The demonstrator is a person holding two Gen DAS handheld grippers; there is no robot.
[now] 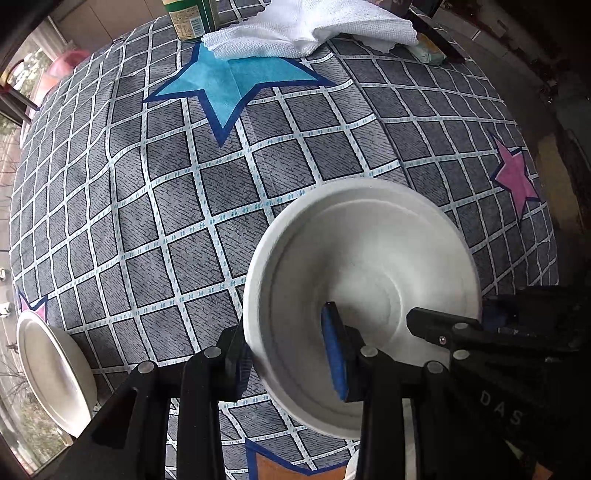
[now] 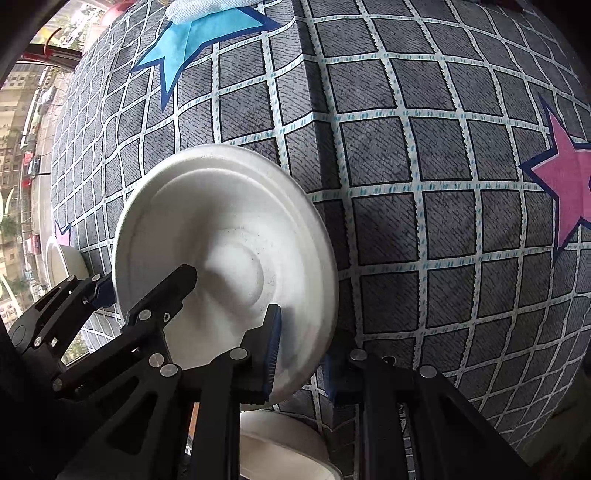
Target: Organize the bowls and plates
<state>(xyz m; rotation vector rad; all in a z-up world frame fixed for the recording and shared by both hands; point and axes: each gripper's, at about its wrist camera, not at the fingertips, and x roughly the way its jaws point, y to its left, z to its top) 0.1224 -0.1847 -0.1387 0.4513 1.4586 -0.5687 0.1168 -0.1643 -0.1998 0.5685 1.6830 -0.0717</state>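
Note:
A white bowl (image 1: 369, 280) is held above the checked tablecloth by both grippers. My left gripper (image 1: 291, 354) is shut on its near-left rim, one blue pad inside the bowl and one outside. My right gripper (image 2: 303, 354) is shut on the opposite rim; it shows in the left wrist view (image 1: 461, 332) at the bowl's right edge. The same bowl (image 2: 229, 240) fills the middle-left of the right wrist view, with my left gripper (image 2: 140, 291) across it. A white plate (image 1: 51, 369) lies at the table's left edge.
The table (image 1: 184, 203) carries a grey checked cloth with blue and pink stars. A white towel (image 1: 314, 26) and a green can (image 1: 188, 18) sit at the far edge. Another white bowl (image 2: 288, 446) lies below my right gripper. A second white dish (image 2: 62, 258) sits far left.

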